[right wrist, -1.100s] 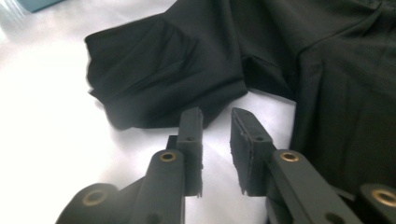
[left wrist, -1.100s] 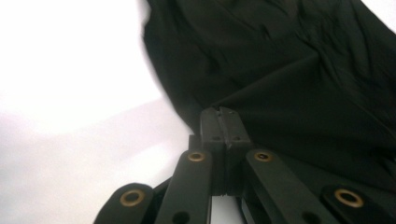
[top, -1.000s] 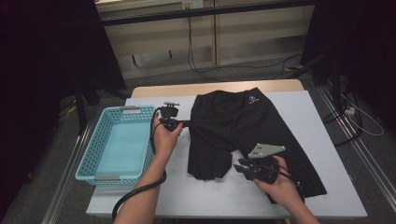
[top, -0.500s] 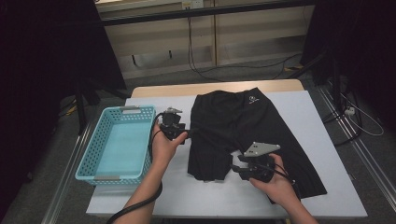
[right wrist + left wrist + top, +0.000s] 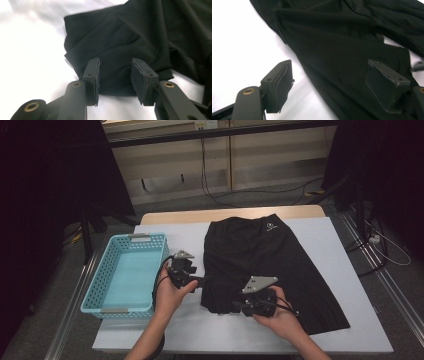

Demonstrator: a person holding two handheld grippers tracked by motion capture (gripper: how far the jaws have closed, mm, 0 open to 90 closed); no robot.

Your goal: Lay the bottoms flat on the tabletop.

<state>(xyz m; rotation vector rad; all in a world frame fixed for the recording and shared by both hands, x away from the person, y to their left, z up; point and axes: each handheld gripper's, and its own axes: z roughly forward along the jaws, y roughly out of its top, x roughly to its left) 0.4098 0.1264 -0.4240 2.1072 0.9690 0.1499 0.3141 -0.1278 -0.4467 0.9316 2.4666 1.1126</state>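
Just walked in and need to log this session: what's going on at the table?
A person is working on black shorts spread on a white table, a claw in each hand. The left claw, at the shorts' left edge, has just been opening and grips nothing; cloth lies past its pads. The right claw points at the near left hem, its jaws just closing, pads not yet on the cloth. A teal basket stands at the left.

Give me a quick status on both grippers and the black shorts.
Left gripper open, jaws just opening, at the black shorts' left edge. Right gripper open, jaws just closing around the near hem, not yet pinching. Shorts flat on table. Blue basket stands aside.
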